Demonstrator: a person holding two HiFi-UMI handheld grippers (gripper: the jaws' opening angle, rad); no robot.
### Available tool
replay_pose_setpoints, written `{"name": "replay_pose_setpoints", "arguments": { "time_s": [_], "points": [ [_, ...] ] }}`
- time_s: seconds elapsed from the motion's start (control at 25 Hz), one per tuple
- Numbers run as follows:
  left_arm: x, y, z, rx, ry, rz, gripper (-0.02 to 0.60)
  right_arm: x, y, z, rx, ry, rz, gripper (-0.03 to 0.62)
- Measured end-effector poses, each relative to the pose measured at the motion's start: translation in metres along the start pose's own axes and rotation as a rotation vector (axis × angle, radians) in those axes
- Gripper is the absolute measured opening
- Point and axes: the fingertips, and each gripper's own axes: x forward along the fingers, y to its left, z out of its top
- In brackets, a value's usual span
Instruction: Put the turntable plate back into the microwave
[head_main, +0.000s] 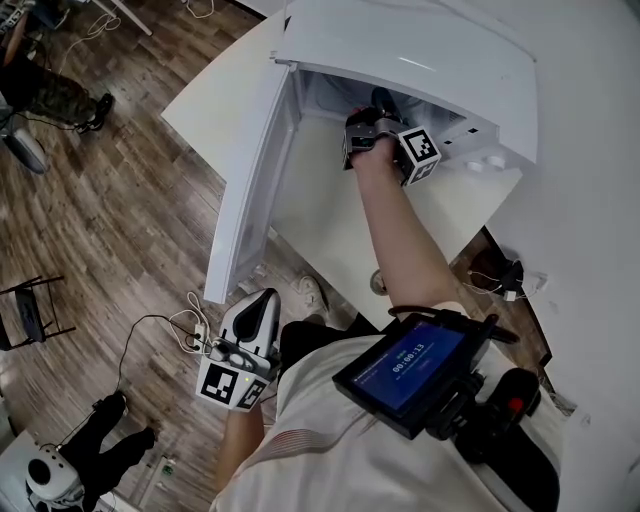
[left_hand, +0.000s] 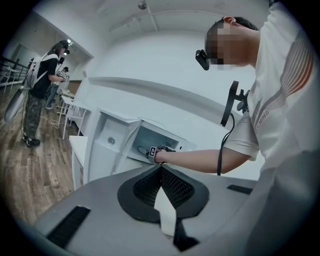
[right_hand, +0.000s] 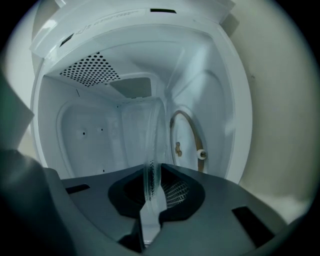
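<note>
1. Microwave (head_main: 420, 60) stands with its door (head_main: 250, 180) swung wide open.
2. Right gripper (right_hand: 151, 200) reaches inside the microwave, jaws clamped on the rim of the glass turntable plate (right_hand: 142, 135).
3. Plate faces the roller ring (right_hand: 187, 135) deep in the microwave, near it but apart.
4. Left gripper (left_hand: 161, 190), jaws together with nothing between them, hangs outside the microwave, well clear of the door.

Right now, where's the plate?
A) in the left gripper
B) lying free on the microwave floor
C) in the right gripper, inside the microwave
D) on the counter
C: the right gripper view shows the plate pinched edge-on between the jaws of the right gripper, with the walls of the microwave all round it. The left gripper is shut on nothing.
</note>
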Motion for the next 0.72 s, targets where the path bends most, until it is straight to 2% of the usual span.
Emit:
{"name": "replay_pose_setpoints", "arguments": {
  "time_s": [0.48,0.72],
  "points": [
    [0.001,-0.001,-0.006,-0.031,-0.002,0.002,0.011,0.009,0.011,-0.004,-0.011,0.020,-0.014,0.034],
    [0.002,-0.003,-0.006,-0.035,0.001,-0.009,0.011,-0.004,-0.005,-0.006,-0.007,0.026,-0.027,0.034]
  ]
}}
